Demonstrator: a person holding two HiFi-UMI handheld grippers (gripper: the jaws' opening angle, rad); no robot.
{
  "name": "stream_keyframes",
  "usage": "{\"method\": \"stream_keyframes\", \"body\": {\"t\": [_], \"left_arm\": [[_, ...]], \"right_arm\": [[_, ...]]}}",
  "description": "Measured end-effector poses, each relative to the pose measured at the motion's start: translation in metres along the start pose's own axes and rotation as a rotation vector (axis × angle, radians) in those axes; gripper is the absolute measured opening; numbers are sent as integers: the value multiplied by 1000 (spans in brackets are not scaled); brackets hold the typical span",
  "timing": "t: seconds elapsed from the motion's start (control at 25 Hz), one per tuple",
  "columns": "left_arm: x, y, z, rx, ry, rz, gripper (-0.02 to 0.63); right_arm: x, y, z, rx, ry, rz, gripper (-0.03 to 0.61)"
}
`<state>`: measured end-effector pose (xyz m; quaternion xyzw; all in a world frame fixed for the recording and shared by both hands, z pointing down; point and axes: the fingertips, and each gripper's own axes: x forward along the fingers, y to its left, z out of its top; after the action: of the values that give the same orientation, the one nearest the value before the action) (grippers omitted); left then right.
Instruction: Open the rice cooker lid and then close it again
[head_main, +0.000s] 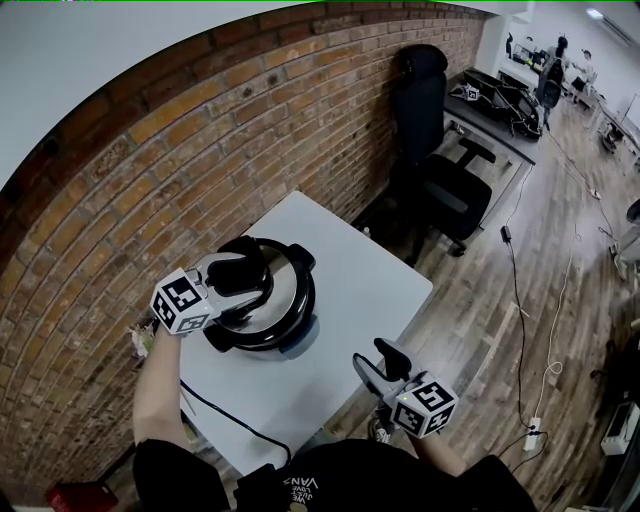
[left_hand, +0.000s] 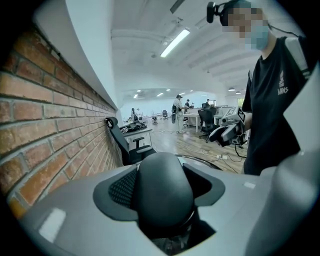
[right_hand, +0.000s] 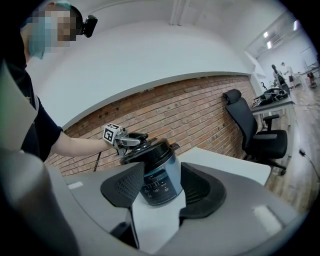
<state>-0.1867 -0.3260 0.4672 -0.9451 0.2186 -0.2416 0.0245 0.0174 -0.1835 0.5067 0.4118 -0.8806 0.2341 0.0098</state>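
The rice cooker (head_main: 292, 335), silver-blue with a control panel (right_hand: 156, 183), stands on the white table (head_main: 365, 290). Its black-rimmed steel lid (head_main: 288, 290) lies on top and looks slightly tilted in the right gripper view. My left gripper (head_main: 245, 280) reaches over the lid from the left, shut on the black lid knob (left_hand: 162, 190), which fills the gap between both pads. It shows in the right gripper view too, the left gripper (right_hand: 131, 141) on the knob. My right gripper (head_main: 372, 362) hovers open near the table's front right edge, nothing between its jaws, pointing at the cooker.
A brick wall (head_main: 150, 170) runs close behind the table. A black office chair (head_main: 440, 170) stands beyond the table's far end. A black power cable (head_main: 232, 420) trails over the table's near edge. Wooden floor lies to the right.
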Motion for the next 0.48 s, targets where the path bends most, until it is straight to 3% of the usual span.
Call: {"method": "stream_keyframes", "body": {"t": [0.48], "left_arm": [[8, -1, 2, 20, 35, -17, 282]], "right_arm": [[10, 10, -4, -9, 30, 14, 219]]}}
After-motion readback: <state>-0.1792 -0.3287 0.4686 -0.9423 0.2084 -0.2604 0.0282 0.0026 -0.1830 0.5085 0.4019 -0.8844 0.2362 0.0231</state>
